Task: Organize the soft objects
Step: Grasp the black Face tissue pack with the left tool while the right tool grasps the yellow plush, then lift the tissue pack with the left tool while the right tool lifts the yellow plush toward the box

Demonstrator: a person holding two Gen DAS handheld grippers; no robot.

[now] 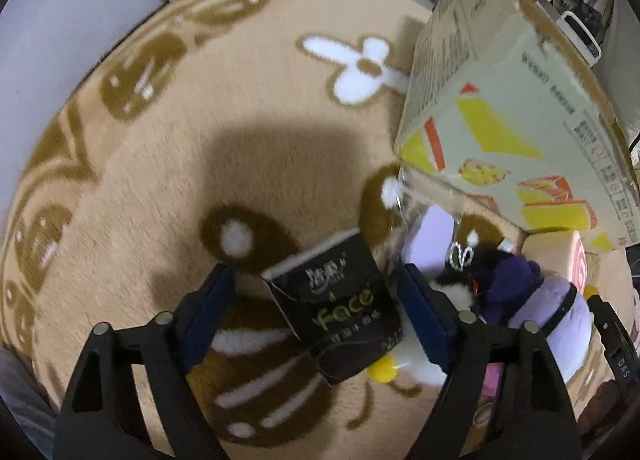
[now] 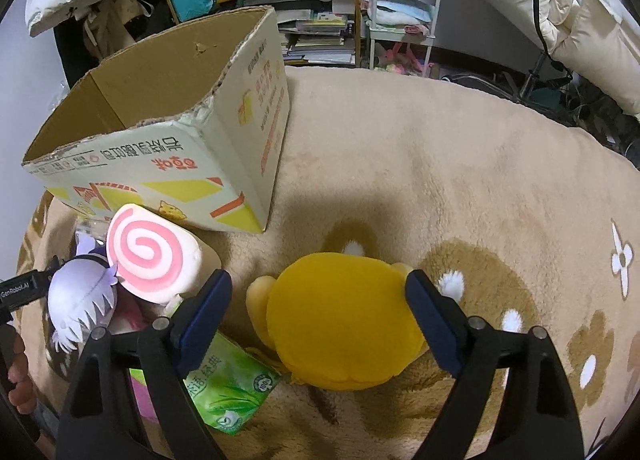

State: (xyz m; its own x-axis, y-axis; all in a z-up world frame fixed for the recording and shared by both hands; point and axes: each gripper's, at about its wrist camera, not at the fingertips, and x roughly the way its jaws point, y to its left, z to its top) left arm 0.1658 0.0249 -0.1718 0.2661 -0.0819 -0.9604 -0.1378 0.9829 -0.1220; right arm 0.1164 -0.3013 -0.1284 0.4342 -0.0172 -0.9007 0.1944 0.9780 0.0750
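In the left wrist view my left gripper (image 1: 316, 292) is open, its jaws on either side of a black tissue pack (image 1: 338, 308) printed "Face" that lies on the rug. A purple plush doll (image 1: 532, 300) and a pink-swirl plush roll (image 1: 560, 256) lie to its right. In the right wrist view my right gripper (image 2: 318, 300) is open around a yellow plush toy (image 2: 340, 320) on the rug, not touching it. The pink-swirl roll (image 2: 150, 260), the purple-haired doll (image 2: 82, 300) and a green tissue pack (image 2: 232, 388) lie to its left. An open cardboard box (image 2: 168, 140) stands behind them.
A beige rug (image 2: 460, 180) with brown bears and white flowers covers the floor. The cardboard box (image 1: 500, 108) stands at the right in the left wrist view. Shelves (image 2: 304, 0) with books and bottles, a white cart (image 2: 404, 12) and hanging bedding (image 2: 560, 0) line the back.
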